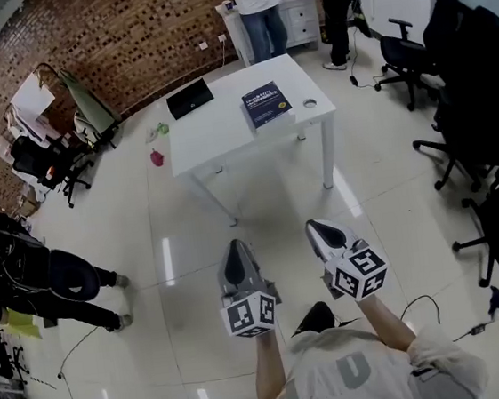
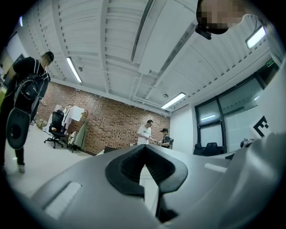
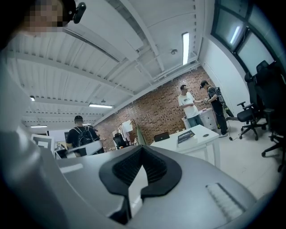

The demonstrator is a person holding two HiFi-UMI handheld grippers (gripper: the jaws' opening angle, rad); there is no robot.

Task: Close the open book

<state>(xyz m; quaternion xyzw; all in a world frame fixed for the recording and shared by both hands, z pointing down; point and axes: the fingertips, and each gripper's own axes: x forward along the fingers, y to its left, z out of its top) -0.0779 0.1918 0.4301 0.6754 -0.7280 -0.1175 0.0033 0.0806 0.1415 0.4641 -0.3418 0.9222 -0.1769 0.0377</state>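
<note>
A dark blue book [image 1: 266, 105] lies shut, cover up, on the white table [image 1: 224, 130] well ahead of me; in the right gripper view the book [image 3: 186, 136] shows far off on the table [image 3: 201, 135]. Both grippers are held up over the floor, short of the table. My left gripper [image 1: 235, 252] has its jaws together with nothing in them, as the left gripper view [image 2: 145, 166] shows. My right gripper [image 1: 321, 231] is likewise shut and empty [image 3: 142, 172].
A black flat device [image 1: 189, 97] and a small round object [image 1: 310, 103] also lie on the table. Black office chairs [image 1: 464, 80] crowd the right side. A person in black [image 1: 34, 272] stands left, two people [image 1: 256, 5] stand behind the table. A pink object [image 1: 156, 157] lies on the floor.
</note>
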